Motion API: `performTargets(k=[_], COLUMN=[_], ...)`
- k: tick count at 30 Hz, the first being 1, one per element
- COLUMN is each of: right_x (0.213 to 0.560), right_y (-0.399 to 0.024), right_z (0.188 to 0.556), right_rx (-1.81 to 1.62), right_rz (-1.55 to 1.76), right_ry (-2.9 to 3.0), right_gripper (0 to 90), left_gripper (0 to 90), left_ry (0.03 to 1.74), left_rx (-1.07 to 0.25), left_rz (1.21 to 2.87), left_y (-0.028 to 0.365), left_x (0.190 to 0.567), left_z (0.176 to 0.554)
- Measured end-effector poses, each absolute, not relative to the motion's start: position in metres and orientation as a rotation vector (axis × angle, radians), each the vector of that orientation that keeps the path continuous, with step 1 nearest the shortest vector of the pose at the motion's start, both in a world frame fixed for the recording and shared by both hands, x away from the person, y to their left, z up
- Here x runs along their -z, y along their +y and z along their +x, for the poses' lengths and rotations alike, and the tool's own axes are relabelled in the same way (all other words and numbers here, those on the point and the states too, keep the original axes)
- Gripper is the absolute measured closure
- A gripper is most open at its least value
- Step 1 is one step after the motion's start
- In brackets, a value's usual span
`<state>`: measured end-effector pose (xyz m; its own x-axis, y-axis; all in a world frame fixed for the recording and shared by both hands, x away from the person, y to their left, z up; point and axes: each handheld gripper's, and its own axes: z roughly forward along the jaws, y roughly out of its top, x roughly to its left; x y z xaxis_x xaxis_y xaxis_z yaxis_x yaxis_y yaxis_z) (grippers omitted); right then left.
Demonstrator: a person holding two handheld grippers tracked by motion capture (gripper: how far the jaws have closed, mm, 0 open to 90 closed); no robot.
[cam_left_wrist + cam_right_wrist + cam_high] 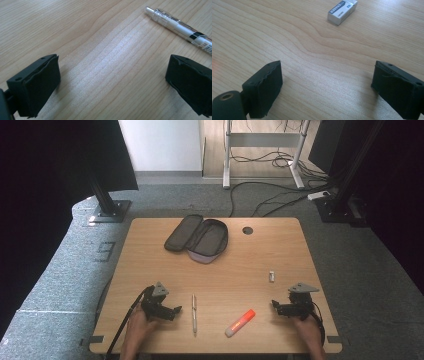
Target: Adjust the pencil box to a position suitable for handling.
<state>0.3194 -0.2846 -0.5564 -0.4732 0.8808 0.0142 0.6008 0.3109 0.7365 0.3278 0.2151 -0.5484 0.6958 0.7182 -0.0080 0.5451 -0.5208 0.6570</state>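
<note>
An open dark pencil case lies at the table's far middle. A clear pen lies near the front edge, just right of my left gripper. In the left gripper view the pen sits ahead at upper right, and my left gripper is open over bare wood. An orange highlighter lies between the two grippers. A small white eraser rests beyond my right gripper. The right gripper view shows the eraser ahead, with my right gripper open and nothing between its jaws.
The wooden table has a round cable hole at the far right of centre. Black stands and loose cables sit on the carpet beyond the table. A hand holds each gripper at the front edge.
</note>
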Motion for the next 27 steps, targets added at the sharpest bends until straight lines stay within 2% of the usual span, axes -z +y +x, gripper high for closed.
performTargets(k=[27], right_x=[0.5564], right_y=[-0.2846], right_z=[0.3194], right_rx=[-0.974], right_rz=[1.319], right_ry=[2.191], right_gripper=[8.9], left_gripper=[1.1], left_ry=[0.991], left_rx=[-0.360], left_rz=[2.247], left_y=[0.2163], left_x=[0.5475], left_z=[0.3289])
